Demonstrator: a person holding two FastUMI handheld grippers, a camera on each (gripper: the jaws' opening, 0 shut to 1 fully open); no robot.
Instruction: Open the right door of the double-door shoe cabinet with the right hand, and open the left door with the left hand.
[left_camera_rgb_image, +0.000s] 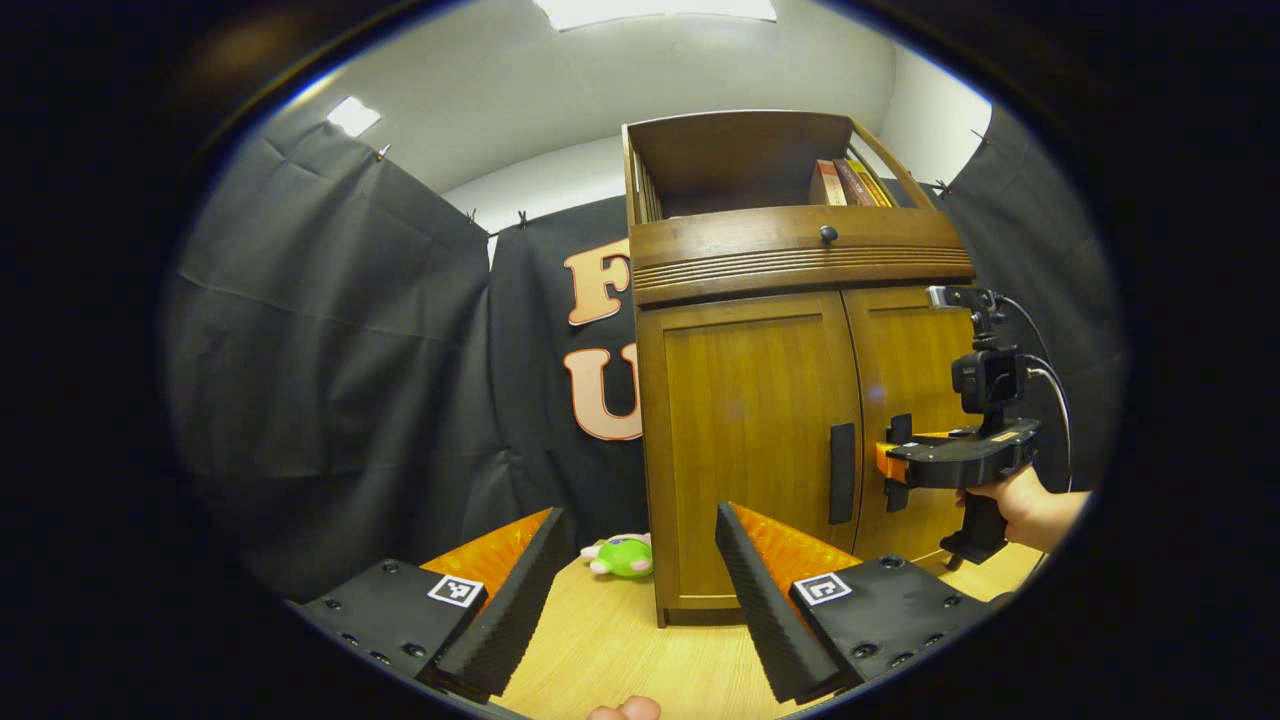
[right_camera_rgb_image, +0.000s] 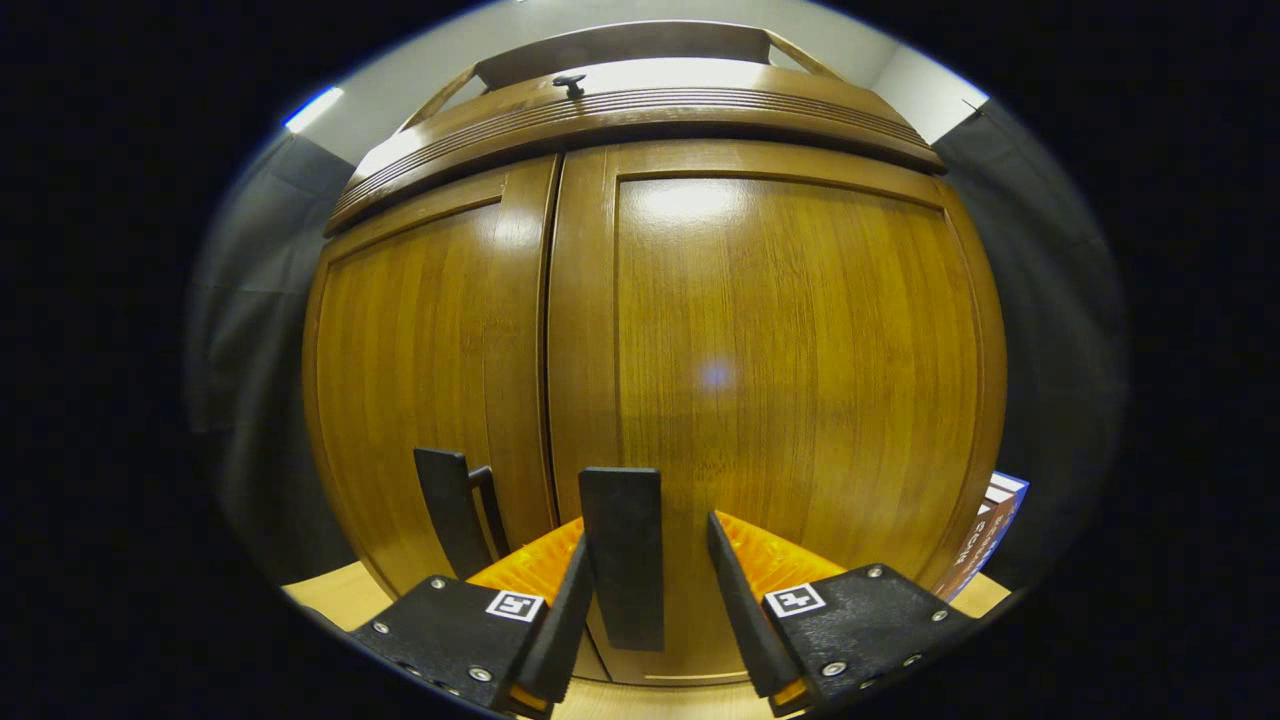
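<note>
The wooden shoe cabinet (left_camera_rgb_image: 760, 400) stands on a light wooden floor with both doors closed. In the left gripper view, my left gripper (left_camera_rgb_image: 640, 560) is open and empty, a short way in front of the cabinet's left corner and apart from the left door handle (left_camera_rgb_image: 842, 472). A hand holds my right gripper (left_camera_rgb_image: 890, 468) at the right door handle (left_camera_rgb_image: 899, 430). In the right gripper view, my right gripper (right_camera_rgb_image: 648, 535) is open. The right door handle (right_camera_rgb_image: 622, 555) stands between its fingers, the left finger close against it and a gap on the right. The left door handle (right_camera_rgb_image: 445, 510) is beside it.
A green plush toy (left_camera_rgb_image: 622, 556) lies on the floor by the cabinet's left side. Books (left_camera_rgb_image: 850, 183) stand in the open top shelf above a drawer knob (left_camera_rgb_image: 828, 234). A book (right_camera_rgb_image: 990, 530) leans at the cabinet's right side. Black cloth walls surround the booth.
</note>
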